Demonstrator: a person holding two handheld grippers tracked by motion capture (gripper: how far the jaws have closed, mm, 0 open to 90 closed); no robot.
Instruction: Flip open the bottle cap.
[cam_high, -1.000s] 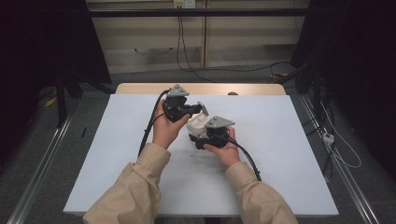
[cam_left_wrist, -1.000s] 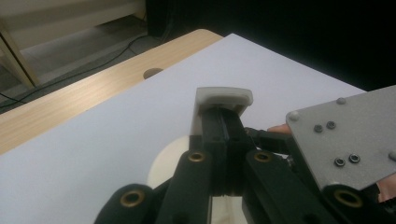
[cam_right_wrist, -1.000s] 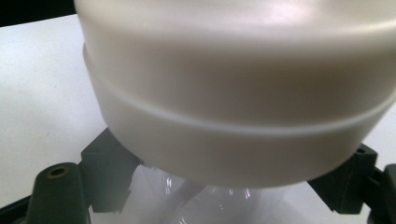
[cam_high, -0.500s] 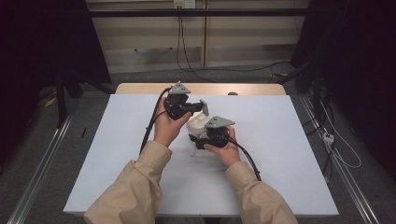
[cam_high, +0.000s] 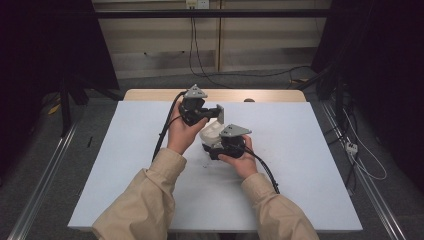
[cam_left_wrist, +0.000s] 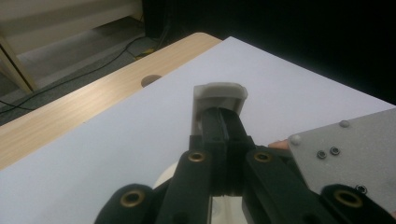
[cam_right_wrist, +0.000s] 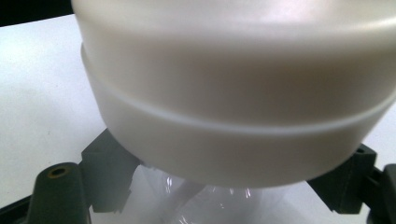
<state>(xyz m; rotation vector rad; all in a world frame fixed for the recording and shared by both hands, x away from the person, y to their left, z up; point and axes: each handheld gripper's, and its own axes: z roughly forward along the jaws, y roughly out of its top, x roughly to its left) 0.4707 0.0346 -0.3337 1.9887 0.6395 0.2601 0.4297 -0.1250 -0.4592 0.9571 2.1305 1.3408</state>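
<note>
Over the middle of the white table, my right gripper holds a white round container. In the right gripper view the container looms close, with the right gripper clamped on it, one black jaw on each side, and clear plastic film under it. My left gripper is just above and behind the container, shut on a small whitish flap. In the left gripper view the left gripper pinches that flap between closed jaws. I cannot tell whether the flap is joined to the container.
The table's bare wooden strip with a round hole runs along the far edge. The right gripper's grey plate is close beside the left jaws. Cables trail back from both grippers. Dark floor and rails surround the table.
The left gripper with the flap has edged slightly up and away from the person. The right gripper and the container have stayed put.
</note>
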